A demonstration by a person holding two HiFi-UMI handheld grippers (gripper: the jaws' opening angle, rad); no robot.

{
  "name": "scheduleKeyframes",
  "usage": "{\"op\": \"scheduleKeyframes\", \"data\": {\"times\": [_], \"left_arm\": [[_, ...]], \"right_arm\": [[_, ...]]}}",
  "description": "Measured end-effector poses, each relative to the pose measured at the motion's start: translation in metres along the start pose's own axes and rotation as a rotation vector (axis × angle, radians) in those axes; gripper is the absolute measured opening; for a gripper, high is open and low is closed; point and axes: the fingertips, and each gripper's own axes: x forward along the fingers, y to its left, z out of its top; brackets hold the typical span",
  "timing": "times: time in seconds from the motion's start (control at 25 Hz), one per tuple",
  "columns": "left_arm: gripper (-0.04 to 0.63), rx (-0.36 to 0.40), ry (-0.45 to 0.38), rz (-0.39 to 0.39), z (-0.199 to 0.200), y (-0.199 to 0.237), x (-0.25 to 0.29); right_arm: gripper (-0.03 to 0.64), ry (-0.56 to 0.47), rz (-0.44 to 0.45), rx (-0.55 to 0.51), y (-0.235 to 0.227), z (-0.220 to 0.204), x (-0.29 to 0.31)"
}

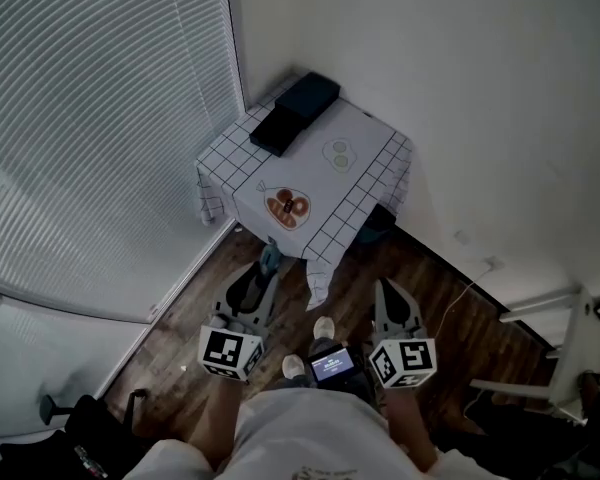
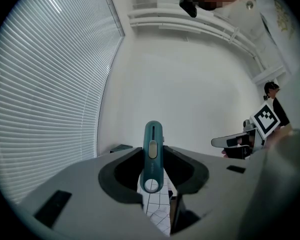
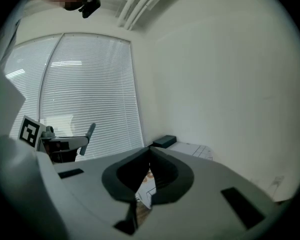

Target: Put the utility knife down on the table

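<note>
Closest to the lens in your left gripper view, the left gripper (image 2: pixel 153 153) is clamped on the utility knife (image 2: pixel 153 156). Its teal handle stands upright between the two jaws, the round hole at its lower end sits low in the gap, and the slider faces the camera. In the head view the knife (image 1: pixel 270 259) pokes out of your left gripper (image 1: pixel 264 276) at lower centre. It hangs in the air over the wooden floor (image 1: pixel 435 288), just short of the near corner of the table (image 1: pixel 315 173) and not on it. The right gripper view catches the same knife (image 3: pixel 90 132) at the left edge, tilted up against the blinds (image 3: pixel 95 99). Your right gripper (image 3: pixel 150 153) holds nothing: its jaws are pressed together at the tips, with only a sliver of the checked cloth (image 3: pixel 146 194) showing through the gap lower down. In the head view it (image 1: pixel 384 290) sits right of centre, beside the left one and apart from it. The table stands in the corner at upper centre, with two dark cases (image 1: pixel 295 111) on its far end and an orange print (image 1: pixel 288 208) near its front edge. The blinds (image 1: pixel 80 118) fill the left of the frame, and a plain wall (image 1: pixel 460 88) fills the right.
</note>
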Motion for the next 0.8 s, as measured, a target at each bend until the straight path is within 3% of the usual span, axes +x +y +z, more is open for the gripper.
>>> {"op": "scheduleKeyframes", "data": {"times": [0.36,0.8], "left_arm": [[0.135,0.003,0.009,0.041,0.003,0.025,0.029],[0.135,-0.032,0.01,0.076,0.013,0.046,0.096]], "right_arm": [[0.008,-0.013,0.068,-0.007,0.0,0.012,0.055],[0.008,0.012,0.147,0.015,-0.032,0.023,0.128]]}}
